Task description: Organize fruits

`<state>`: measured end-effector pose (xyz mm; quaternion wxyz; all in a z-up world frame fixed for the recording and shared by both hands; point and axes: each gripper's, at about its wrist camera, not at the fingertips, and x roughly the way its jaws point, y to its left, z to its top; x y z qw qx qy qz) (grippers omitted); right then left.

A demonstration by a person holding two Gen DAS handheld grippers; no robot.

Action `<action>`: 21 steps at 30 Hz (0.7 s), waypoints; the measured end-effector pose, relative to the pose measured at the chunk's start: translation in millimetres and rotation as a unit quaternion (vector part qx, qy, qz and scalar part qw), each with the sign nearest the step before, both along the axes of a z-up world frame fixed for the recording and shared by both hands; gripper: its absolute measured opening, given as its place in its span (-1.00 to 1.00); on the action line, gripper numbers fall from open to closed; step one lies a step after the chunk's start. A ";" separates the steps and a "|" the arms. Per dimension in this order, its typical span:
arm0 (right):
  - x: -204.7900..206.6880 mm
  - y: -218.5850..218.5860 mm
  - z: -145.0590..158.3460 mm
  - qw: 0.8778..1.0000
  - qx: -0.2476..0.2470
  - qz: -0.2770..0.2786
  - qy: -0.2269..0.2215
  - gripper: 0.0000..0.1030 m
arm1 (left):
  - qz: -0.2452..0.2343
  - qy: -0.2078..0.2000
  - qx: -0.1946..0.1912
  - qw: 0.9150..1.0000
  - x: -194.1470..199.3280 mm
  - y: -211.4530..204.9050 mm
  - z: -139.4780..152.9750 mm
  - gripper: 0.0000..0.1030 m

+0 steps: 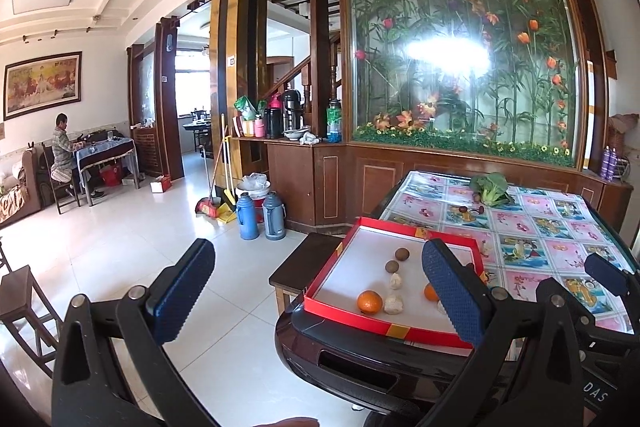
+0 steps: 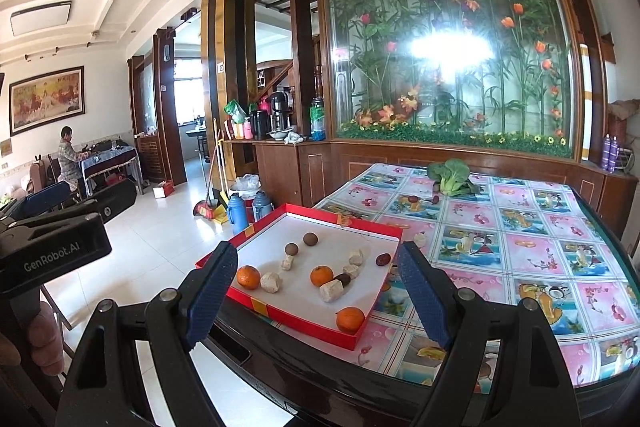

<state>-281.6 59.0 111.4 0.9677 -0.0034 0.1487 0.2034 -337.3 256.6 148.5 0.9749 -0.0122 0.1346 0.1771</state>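
Both the left gripper (image 1: 320, 291) and the right gripper (image 2: 314, 291) hover empty, fingers apart, near the shallow red cardboard tray (image 2: 256, 303) holding round orange tangerines (image 2: 248, 277) on the worktop (image 2: 532, 251).

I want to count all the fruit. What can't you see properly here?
- Left wrist view: the gripper finger covers part of the red box and half an orange.
- Both views: small dark fruits near the leafy vegetable are too small to identify.

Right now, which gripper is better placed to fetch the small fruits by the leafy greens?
Right gripper, probably: open, over the floral tablecloth side facing the fruits. The left gripper is off past the red tray's far edge.
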 end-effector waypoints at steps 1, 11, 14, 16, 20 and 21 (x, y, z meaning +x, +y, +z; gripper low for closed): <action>-0.3 -0.1 0.2 1.000 -0.001 0.000 -0.001 0.60 | -0.001 0.002 0.002 1.000 0.5 -1.1 -0.3 1.00; 1.0 -0.5 0.9 1.000 -0.003 -0.001 -0.002 0.60 | -0.012 0.016 0.003 1.000 4.5 -2.5 -3.3 1.00; 0.9 -0.4 1.1 1.000 -0.003 -0.001 -0.003 0.60 | -0.012 0.015 0.003 1.000 4.5 -2.6 -2.5 1.00; 1.0 -0.6 1.1 1.000 -0.004 -0.001 -0.004 0.60 | -0.012 0.015 0.004 1.000 4.8 -2.6 -2.3 1.00; 0.9 -0.3 0.9 1.000 -0.005 -0.001 -0.003 0.60 | -0.012 0.016 0.003 1.000 4.9 -2.7 -2.5 1.00; 1.5 -0.6 1.1 1.000 -0.005 0.000 -0.003 0.60 | -0.013 0.016 0.003 1.000 4.9 -2.7 -2.6 1.00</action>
